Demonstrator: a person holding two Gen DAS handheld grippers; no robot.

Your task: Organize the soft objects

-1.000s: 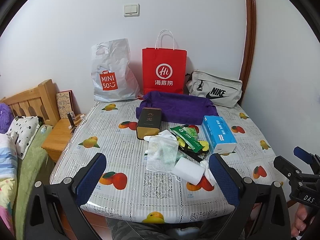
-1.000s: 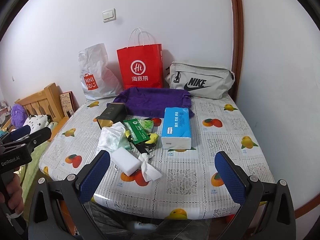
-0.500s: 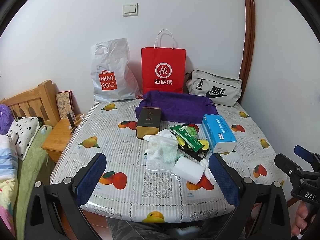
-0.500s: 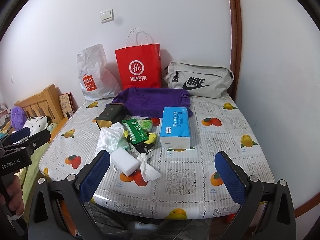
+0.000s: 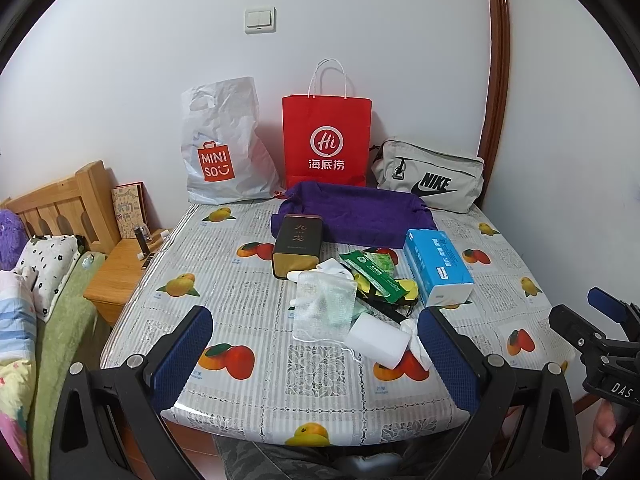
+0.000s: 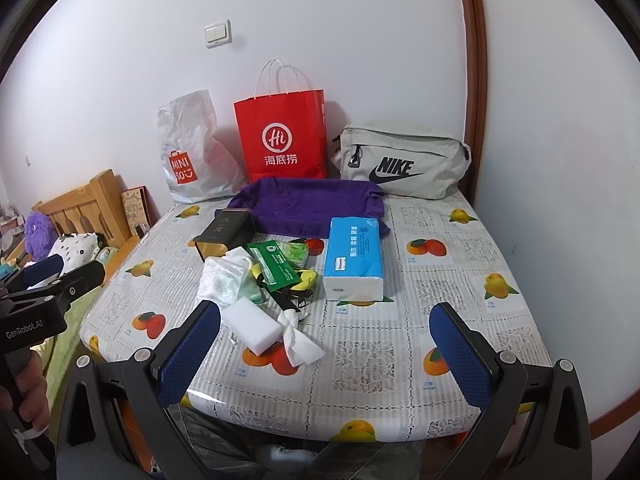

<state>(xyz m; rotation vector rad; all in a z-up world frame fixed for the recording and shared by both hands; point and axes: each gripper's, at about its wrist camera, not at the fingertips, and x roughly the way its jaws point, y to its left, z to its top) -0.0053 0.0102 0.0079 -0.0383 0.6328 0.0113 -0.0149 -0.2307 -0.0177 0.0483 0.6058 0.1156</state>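
Observation:
A pile of soft things lies mid-table: a white sponge block, a crumpled white tissue, a clear mesh pouch, a green wipes pack and a blue tissue pack. A purple cloth lies behind them. My left gripper is open and empty above the near table edge, in front of the pile. My right gripper is open and empty, in front of the tissue pack.
A dark tin box stands beside the pile. A white MINISO bag, a red paper bag and a grey Nike bag line the wall. A wooden nightstand and a bed are left of the table.
Both grippers have drifted slightly, with the view shifting a little; both stay open and empty. Nothing on the table has moved.

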